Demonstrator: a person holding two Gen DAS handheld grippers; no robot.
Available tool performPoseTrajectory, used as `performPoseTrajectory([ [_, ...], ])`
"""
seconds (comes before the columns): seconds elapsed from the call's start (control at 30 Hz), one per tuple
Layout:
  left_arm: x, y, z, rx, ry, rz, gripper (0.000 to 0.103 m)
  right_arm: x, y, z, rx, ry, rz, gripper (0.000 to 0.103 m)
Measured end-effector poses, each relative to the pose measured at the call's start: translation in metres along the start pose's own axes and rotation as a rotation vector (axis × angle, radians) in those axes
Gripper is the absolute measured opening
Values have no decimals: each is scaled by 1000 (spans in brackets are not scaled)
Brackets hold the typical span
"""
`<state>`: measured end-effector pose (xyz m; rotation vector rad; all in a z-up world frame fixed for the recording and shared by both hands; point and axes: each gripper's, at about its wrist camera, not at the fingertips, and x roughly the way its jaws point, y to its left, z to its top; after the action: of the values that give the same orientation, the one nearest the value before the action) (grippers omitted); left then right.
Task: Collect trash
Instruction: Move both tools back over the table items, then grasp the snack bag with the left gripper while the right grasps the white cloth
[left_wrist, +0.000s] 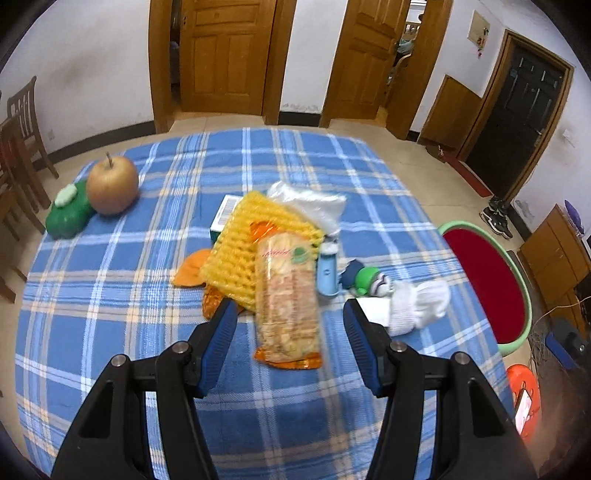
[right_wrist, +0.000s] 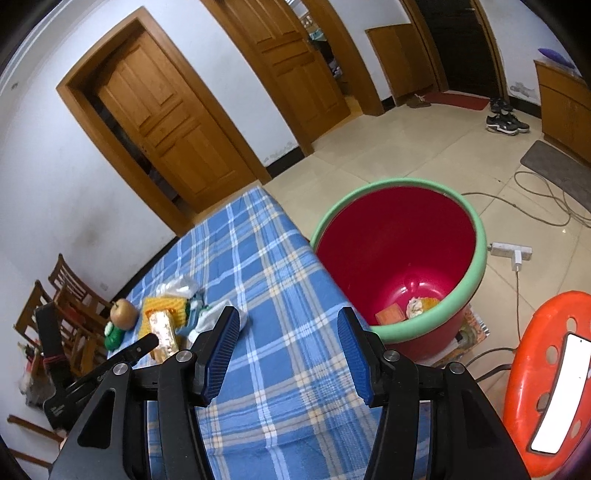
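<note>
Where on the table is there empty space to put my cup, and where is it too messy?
Bare tablecloth lies near the left gripper, along the far edge behind the apple, and beside the red bucket. The middle is crowded: cracker packet, yellow foam net, white sock.

Wrapper pile (left_wrist: 280, 266) on table; red bin (right_wrist: 399, 258) beside.
</note>
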<state>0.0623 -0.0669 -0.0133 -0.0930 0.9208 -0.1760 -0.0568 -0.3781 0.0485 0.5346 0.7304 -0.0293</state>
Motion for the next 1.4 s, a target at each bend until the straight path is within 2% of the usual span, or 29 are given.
performPoseTrajectory([
  [0.27, 24, -1, 5, 17, 26, 17, 60, 18, 7, 0, -16, 33, -13, 57],
  [0.57, 35, -7, 3, 49, 15, 48, 59, 24, 13, 1, -34, 43, -18, 57],
  [0.6, 35, -6, 2, 49, 14, 50, 57, 24, 14, 1, -35, 42, -18, 57],
  [0.63, 35, -5, 1, 49, 11, 51, 50, 24, 15, 1, -37, 40, -20, 57],
  [0.73, 31, 1, -2, 32, -1, 6, 41, 23, 20, -1, -51, 34, -23, 57],
  [0.83, 22, 6, -3, 22, -13, -25, 40, 25, 25, -3, -56, 37, -28, 58],
  [1.03, -6, 30, -2, -22, -64, -65, 40, 38, 46, -10, -90, 62, -37, 58],
  [1.17, -21, 52, -2, -50, -104, -55, 40, 51, 65, -16, -123, 74, -40, 58],
  [1.33, -25, 79, -4, -100, -126, -35, 40, 76, 87, -21, -140, 93, -67, 58],
  [1.4, -24, 92, -4, -135, -119, -58, 40, 84, 90, -22, -136, 100, -84, 58],
])
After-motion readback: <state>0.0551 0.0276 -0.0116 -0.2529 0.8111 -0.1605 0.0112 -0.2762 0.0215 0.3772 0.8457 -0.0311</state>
